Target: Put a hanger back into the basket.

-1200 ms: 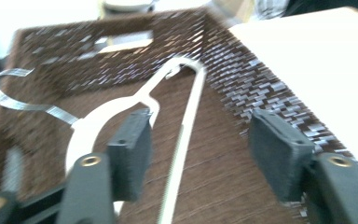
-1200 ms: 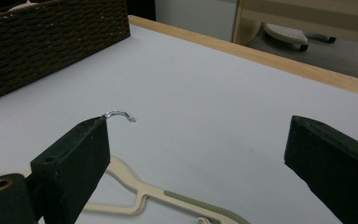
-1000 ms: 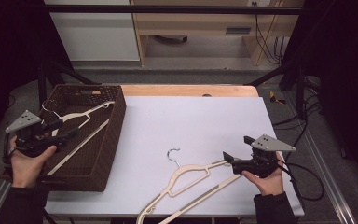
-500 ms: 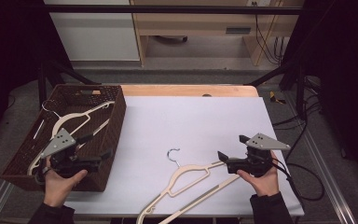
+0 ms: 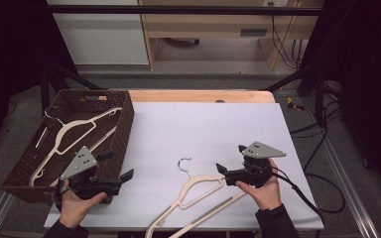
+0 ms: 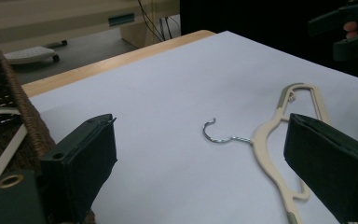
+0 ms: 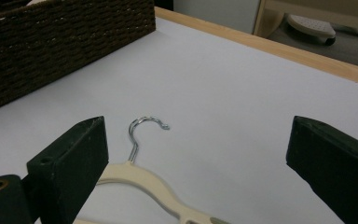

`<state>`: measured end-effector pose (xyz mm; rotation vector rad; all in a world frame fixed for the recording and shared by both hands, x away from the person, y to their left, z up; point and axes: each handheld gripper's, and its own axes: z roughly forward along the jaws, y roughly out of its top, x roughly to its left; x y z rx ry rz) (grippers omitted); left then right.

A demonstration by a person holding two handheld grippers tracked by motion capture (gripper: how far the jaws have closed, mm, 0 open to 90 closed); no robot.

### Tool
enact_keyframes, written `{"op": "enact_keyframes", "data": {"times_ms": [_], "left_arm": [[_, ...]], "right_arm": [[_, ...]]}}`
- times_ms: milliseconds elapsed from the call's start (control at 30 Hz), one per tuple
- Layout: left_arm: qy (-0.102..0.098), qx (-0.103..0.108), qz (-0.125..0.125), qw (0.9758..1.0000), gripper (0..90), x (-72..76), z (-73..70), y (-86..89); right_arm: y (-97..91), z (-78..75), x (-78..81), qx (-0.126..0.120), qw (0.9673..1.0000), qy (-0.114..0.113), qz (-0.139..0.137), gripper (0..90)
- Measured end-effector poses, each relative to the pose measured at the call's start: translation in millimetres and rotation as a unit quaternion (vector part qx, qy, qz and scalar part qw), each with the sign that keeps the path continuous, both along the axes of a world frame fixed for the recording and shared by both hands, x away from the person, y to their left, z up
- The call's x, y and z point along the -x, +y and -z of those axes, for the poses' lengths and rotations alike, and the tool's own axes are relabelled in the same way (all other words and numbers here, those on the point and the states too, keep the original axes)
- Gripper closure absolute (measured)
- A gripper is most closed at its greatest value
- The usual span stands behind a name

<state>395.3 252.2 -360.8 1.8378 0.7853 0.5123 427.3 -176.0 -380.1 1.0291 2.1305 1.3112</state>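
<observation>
A cream hanger (image 5: pixel 198 198) with a metal hook (image 5: pixel 184 165) is laid flat on the white bench (image 5: pixel 203 129), near its front edge, with the hook pointed toward the far side. In the left tool view the same hanger (image 6: pixel 272 140) is seen lying ahead and to the right of the jaws, its hook (image 6: pixel 212 133) resting on the bare sheet.

The right tool (image 5: pixel 222 170) is held level just beside the hanger's shoulder, on its right, with its jaws pointed leftward at the hanger's neck. In the right tool view the jaws are spread wide and nothing is gripped between them; the hook (image 7: pixel 144 128) and the top of the hanger (image 7: pixel 144 179) are seen on the bench between and ahead of them. Whether the hanger is touched by a jaw cannot be told.

The left tool (image 5: pixel 124 176) is held at the front right corner of a brown woven basket (image 5: pixel 124 124), which is set on the left part of the bench. Its jaws have just been opening and are now spread wide, with nothing between them; they are pointed rightward across the sheet toward the hanger on the bench, from which they are well apart. A second cream hanger (image 5: pixel 74 136) is laid inside the basket, with its hook at the far left corner.
</observation>
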Motion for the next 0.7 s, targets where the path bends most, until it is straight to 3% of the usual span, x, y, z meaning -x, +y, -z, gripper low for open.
{"op": "enact_keyframes", "data": {"times_ms": [133, 300, 600, 700], "left_arm": [[0.006, -0.003, 0.008, 0.9999, 9.4, 1.7, 5.1, -8.3], [0.013, -0.023, 0.018, 0.9995, 9.4, 2.5, 13.4, -19.0], [0.022, -0.024, 0.020, 0.9993, 9.7, 2.5, 20.8, -23.6], [0.023, -0.019, 0.023, 0.9993, 9.7, 1.6, 23.2, -24.2]], "right_arm": [[13.6, 3.2, 0.4, 0.009, 0.9999, 0.011, -0.003, 7.8], [27.8, 9.2, -1.8, 0.018, 0.9995, 0.022, -0.013, 10.4], [60.7, 22.2, -15.0, 0.044, 0.9979, 0.046, -0.012, 18.7], [69.6, 27.8, -20.8, 0.041, 0.9973, 0.060, -0.013, 22.7]]}}
